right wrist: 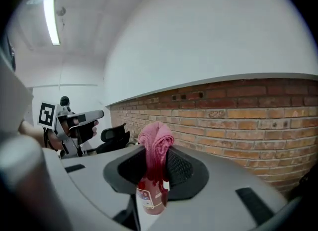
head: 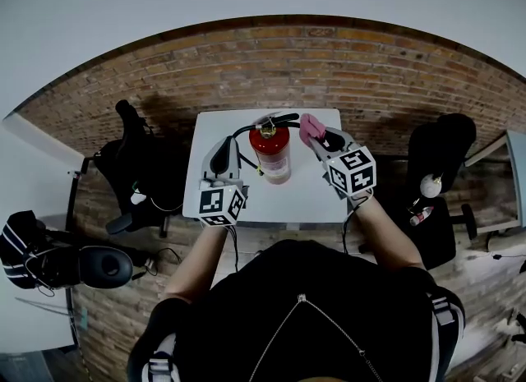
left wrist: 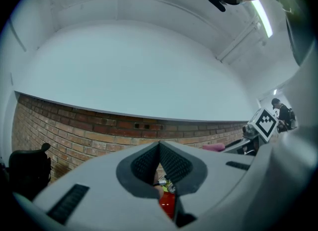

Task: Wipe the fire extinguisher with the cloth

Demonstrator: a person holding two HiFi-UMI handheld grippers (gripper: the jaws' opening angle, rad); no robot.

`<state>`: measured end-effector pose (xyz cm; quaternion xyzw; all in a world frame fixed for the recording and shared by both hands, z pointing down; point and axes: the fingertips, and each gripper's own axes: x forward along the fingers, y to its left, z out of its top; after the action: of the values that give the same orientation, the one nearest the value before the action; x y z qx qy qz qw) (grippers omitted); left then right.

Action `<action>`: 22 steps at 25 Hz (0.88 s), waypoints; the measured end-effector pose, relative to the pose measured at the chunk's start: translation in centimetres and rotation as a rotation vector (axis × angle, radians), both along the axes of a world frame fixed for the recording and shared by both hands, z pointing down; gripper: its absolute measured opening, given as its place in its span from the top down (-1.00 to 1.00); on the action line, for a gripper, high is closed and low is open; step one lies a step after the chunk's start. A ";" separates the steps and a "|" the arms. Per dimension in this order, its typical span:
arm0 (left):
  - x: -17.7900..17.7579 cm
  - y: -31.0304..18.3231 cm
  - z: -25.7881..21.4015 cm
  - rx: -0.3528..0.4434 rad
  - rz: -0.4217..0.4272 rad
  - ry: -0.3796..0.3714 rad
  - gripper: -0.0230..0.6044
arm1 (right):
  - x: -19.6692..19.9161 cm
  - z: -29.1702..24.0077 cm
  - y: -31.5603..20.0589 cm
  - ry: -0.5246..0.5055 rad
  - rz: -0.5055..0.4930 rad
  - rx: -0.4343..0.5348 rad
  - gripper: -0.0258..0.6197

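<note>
Two grippers flank fire extinguisher (head: 272, 154), upright mid-table (head: 316, 195), in head view. Left gripper (head: 220, 158) sits just left of it by hose (head: 240, 134), likely to steady it. Right gripper (head: 325, 142) sits just right of its top, cloth (head: 311, 128) raised for wiping.
Left gripper view: jaws closed tip to tip, nothing seen pinched; fire extinguisher (left wrist: 168, 202) beyond gap.
Right gripper view: jaws clamped on folded cloth (right wrist: 155, 143), wad poking out as pad; fire extinguisher (right wrist: 149, 197) just beyond, contact unclear.
</note>
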<state>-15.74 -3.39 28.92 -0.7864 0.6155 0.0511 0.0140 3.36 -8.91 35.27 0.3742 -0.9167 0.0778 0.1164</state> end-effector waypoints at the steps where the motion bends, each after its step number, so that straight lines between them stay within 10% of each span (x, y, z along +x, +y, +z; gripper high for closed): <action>1: 0.1 0.2 -0.2 0.005 0.002 -0.003 0.89 | 0.3 -0.3 0.1 -0.008 0.005 0.003 0.59; 22: -1.2 1.6 0.0 0.018 0.005 0.013 0.89 | -0.3 -0.2 1.6 -0.050 0.051 0.029 0.59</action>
<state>-16.95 -1.78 28.95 -0.7875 0.6130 0.0621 0.0170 3.04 -7.34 35.02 0.3972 -0.9104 0.0769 0.0861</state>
